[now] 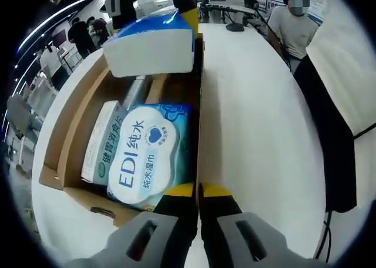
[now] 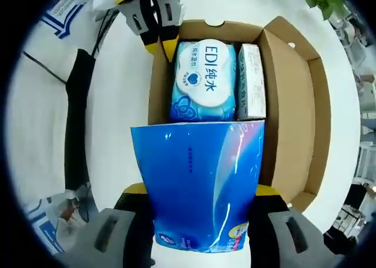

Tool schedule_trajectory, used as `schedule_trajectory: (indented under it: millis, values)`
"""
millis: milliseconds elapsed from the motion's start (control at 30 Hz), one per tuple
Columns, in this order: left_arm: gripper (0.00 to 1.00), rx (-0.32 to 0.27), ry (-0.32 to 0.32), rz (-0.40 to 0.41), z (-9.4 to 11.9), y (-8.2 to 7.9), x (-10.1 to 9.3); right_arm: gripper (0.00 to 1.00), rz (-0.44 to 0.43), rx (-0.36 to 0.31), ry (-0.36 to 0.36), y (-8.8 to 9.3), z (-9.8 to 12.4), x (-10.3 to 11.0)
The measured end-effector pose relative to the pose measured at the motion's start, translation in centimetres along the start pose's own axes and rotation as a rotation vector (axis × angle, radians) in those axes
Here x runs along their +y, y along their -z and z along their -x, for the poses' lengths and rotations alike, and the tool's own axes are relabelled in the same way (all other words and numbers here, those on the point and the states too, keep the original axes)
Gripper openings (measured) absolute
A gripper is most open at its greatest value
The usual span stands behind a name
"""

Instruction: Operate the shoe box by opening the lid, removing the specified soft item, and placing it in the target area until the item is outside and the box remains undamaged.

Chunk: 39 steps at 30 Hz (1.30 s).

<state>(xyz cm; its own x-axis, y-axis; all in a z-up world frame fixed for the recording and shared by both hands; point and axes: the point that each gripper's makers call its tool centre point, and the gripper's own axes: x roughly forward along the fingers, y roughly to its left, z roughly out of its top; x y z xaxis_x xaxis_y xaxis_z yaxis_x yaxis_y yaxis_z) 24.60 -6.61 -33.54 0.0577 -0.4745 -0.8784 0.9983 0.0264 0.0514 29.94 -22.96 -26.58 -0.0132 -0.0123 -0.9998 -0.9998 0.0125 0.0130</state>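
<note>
Right gripper [image 2: 200,212] jaws clamp the soft blue plastic tissue pack [image 2: 200,183] lifted above the open brown cardboard shoe box [image 2: 294,103], while left gripper [image 1: 198,191] jaws pinch its wall, apparently steadying it.

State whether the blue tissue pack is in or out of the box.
Mostly out: the right gripper holds the tissue pack above the open box; wipes remain inside.
</note>
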Motion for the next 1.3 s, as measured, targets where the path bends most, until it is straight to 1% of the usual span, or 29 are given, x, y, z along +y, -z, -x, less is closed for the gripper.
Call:
schedule_trajectory:
  millis: [133, 333, 400, 533, 633, 767, 967, 1133, 1300]
  values:
    - [0.00, -0.001, -0.002, -0.003, 0.0, 0.0, 0.0, 0.62, 0.009, 0.028, 0.012, 0.6, 0.6, -0.2]
    - [0.00, -0.002, -0.003, -0.006, 0.0, 0.0, 0.0, 0.62, 0.013, 0.025, 0.004, 1.0, 0.8, 0.5]
    - [0.00, -0.002, -0.002, -0.008, 0.0, 0.1, 0.0, 0.62, 0.021, 0.027, 0.013, 1.5, 1.4, 0.5]
    - [0.00, -0.004, -0.002, -0.009, 0.1, 0.1, 0.1, 0.63, -0.014, 0.010, 0.009, 1.9, 2.3, 0.3]
    - [0.00, -0.004, -0.005, -0.005, 0.1, 0.1, 0.1, 0.62, -0.016, 0.013, 0.014, 2.2, 2.6, 0.1]
    - [0.00, -0.004, -0.005, -0.008, 0.1, 0.1, 0.1, 0.62, -0.006, 0.017, 0.021, 3.0, 2.9, 0.2]
    - [0.00, -0.004, -0.005, -0.006, 0.1, 0.1, 0.0, 0.62, -0.042, 0.021, 0.015, 4.9, 3.5, 0.0]
    - [0.00, -0.004, -0.005, -0.004, 0.1, 0.1, 0.0, 0.62, -0.059, 0.019, 0.018, 6.0, 4.0, -0.1]
    - [0.00, -0.002, -0.004, -0.001, 0.1, 0.1, 0.0, 0.62, -0.053, 0.048, 0.023, 7.6, 4.9, -0.6]
